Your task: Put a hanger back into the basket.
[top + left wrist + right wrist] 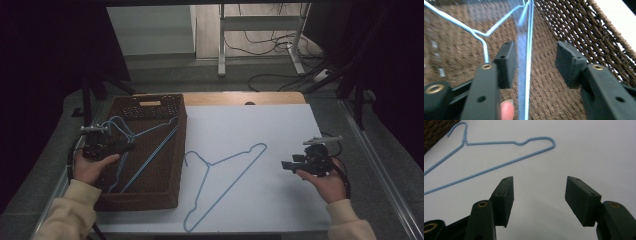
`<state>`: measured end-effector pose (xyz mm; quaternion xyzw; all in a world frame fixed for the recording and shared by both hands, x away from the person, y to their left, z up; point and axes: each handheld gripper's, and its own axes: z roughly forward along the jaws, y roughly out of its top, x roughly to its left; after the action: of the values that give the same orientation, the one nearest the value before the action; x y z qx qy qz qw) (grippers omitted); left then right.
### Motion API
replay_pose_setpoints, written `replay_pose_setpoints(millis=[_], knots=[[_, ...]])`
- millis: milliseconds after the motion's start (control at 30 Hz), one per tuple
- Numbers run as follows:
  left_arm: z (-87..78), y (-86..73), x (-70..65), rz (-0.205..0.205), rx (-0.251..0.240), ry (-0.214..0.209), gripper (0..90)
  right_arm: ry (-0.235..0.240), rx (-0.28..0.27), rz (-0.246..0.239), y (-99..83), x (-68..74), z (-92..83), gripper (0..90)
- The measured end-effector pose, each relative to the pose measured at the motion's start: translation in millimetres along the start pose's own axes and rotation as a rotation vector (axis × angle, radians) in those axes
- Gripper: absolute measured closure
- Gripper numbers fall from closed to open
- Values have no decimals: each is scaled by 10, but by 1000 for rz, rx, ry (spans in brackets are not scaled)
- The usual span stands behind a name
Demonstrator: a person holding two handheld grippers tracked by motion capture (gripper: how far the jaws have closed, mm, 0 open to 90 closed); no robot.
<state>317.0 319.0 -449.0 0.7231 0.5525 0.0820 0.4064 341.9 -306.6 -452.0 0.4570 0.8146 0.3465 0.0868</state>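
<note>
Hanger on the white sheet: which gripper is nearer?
Right. The right gripper hovers just beside the hanger on the sheet, jaws open. The left gripper is over the wicker basket, above other hangers.

No text, label, brand, number or sign can be read anywhere in these views. The pale rectangular tag (150,103) on the far wall of the dark brown woven basket (175,165) at the left is too small and blurred to make out any writing.
</note>
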Motion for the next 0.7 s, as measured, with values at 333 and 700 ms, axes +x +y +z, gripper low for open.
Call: replay_pose_setpoints(millis=[333,700], knots=[[-252,24,-383,92,-53,-66,335,5,1,-10,5,11,8,401],[-184,-106,-954,224,-36,-221,301,26,4,-60,30,78,52,354]])
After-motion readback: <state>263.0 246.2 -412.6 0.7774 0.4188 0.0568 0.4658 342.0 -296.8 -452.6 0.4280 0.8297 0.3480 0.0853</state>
